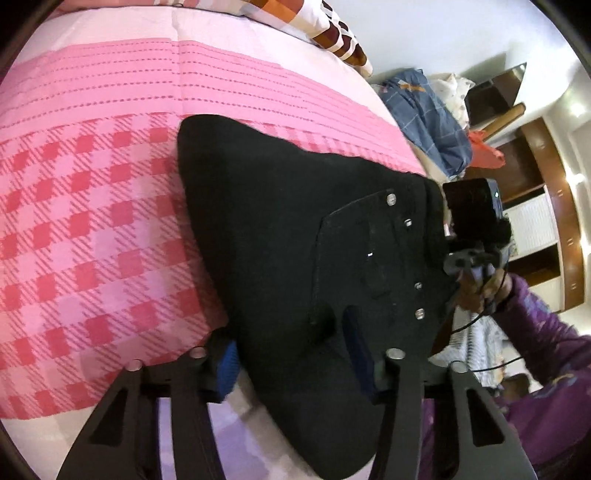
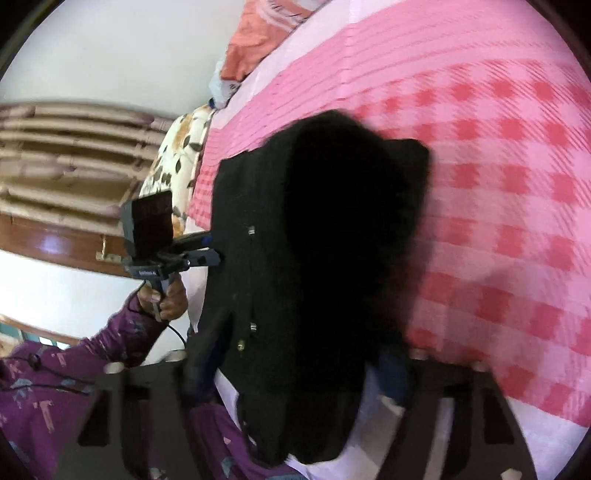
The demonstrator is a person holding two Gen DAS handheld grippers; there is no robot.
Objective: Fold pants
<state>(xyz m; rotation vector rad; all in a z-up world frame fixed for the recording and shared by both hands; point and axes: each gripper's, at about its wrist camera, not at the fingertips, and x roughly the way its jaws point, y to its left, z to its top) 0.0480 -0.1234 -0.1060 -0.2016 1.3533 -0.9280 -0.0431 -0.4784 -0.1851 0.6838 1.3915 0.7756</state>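
Black pants point(image 1: 280, 229) with metal rivets lie bunched on the pink checked bedspread point(image 1: 92, 221). My left gripper point(image 1: 291, 362) has its blue pads on either side of the pants' near edge, gripping the cloth. The right gripper shows in the left wrist view point(image 1: 443, 258) at the pants' right edge, at the waistband. In the right wrist view the pants point(image 2: 314, 240) hang dark and blurred across my right gripper point(image 2: 295, 373), held in it. The left gripper point(image 2: 210, 254) shows there at the pants' left edge.
Pillows point(image 1: 332, 29) lie at the bed's far end. A pile of blue and orange clothes point(image 1: 436, 122) sits beside the bed near wooden furniture point(image 1: 546, 177). A person's purple sleeve point(image 1: 546, 354) is at the lower right. A floral pillow point(image 2: 181, 158) lies by the bed edge.
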